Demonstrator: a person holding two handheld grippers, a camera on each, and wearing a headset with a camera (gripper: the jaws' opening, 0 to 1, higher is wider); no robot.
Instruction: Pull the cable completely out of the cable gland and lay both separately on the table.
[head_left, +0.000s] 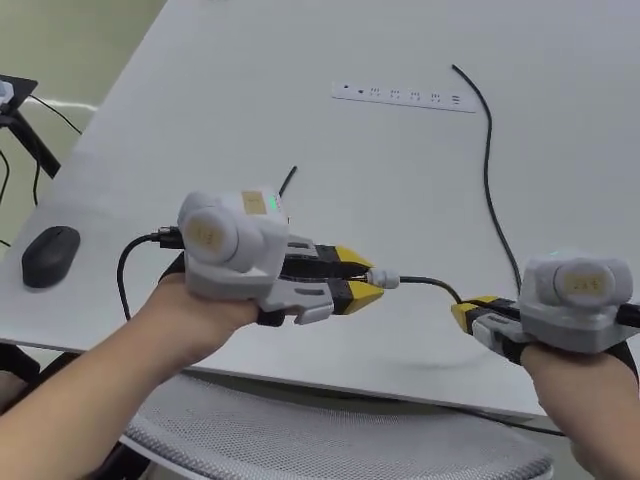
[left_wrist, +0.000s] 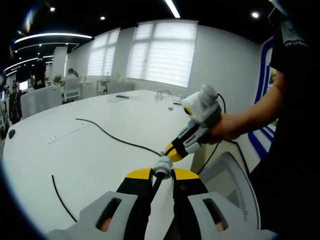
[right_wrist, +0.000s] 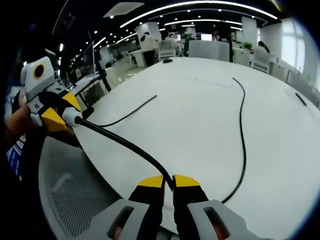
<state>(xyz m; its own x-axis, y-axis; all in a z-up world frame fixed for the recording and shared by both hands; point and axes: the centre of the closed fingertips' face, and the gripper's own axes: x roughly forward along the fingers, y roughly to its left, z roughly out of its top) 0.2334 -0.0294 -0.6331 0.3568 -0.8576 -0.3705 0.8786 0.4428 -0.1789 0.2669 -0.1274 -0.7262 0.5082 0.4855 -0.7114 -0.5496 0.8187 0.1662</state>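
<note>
Nearest is a grey mesh chair (head_left: 330, 430) at the near edge of a white table (head_left: 300, 130). Above that edge, the left gripper (head_left: 365, 280) is clamped on a pale cable gland (head_left: 383, 279), held off the table. A black cable (head_left: 430, 285) runs from the gland rightward to the right gripper (head_left: 465, 310), whose jaws are closed on it. A black mouse (head_left: 50, 255) lies at the left. Far across the table lies a white power strip (head_left: 404, 96); its markings are too small to read.
</note>
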